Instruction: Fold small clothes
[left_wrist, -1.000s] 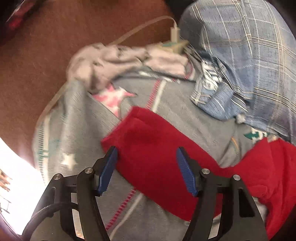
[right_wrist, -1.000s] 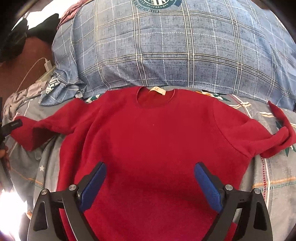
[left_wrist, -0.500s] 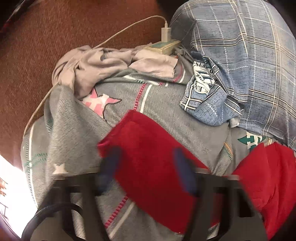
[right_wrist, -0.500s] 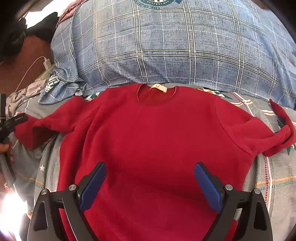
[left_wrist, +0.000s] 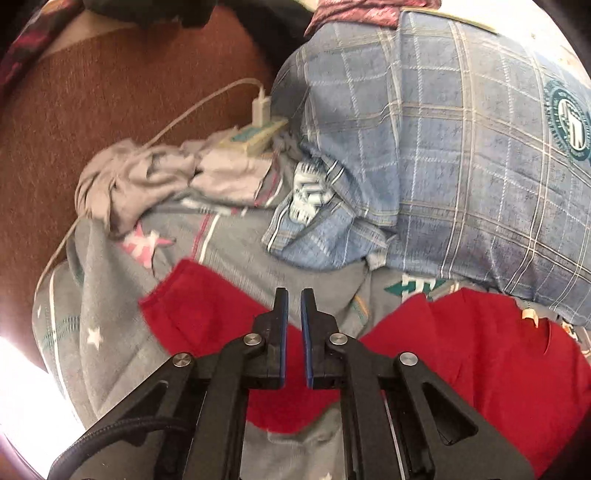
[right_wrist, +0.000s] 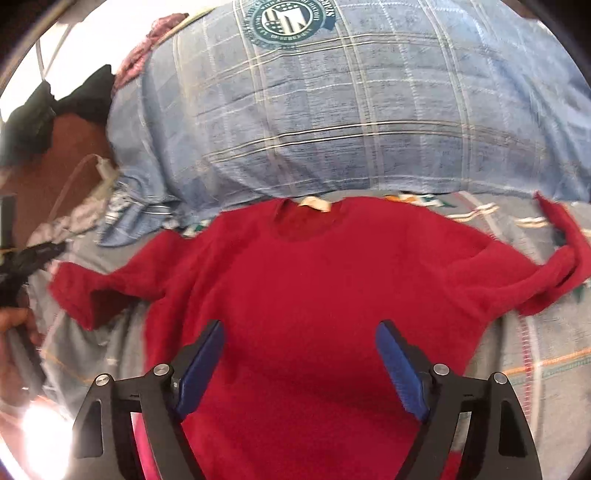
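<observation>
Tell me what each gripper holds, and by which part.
Right gripper is open over the red sweater, holding nothing. Left gripper is nearly shut at the sleeve upper edge; whether it pinches cloth cannot be told.

Left gripper (left_wrist: 291, 295): fingers drawn together from wide apart; sleeve lifted.

Jaws that straddled the red sweater's (right_wrist: 314, 295) left sleeve (left_wrist: 207, 314) a second ago now stand nearly closed, a thin slit between the blue pads (left_wrist: 282, 321); whether cloth is pinched there cannot be made out. Left view swung up and to the right: more of the blue plaid quilt (left_wrist: 461, 155) and its round emblem now show ahead. In the right view, the sleeve's cuff end is raised and hooked over beside the left gripper (right_wrist: 33, 254), casting a dark fold beneath. Right gripper (right_wrist: 299, 362) sits slightly nearer the collar.
</observation>
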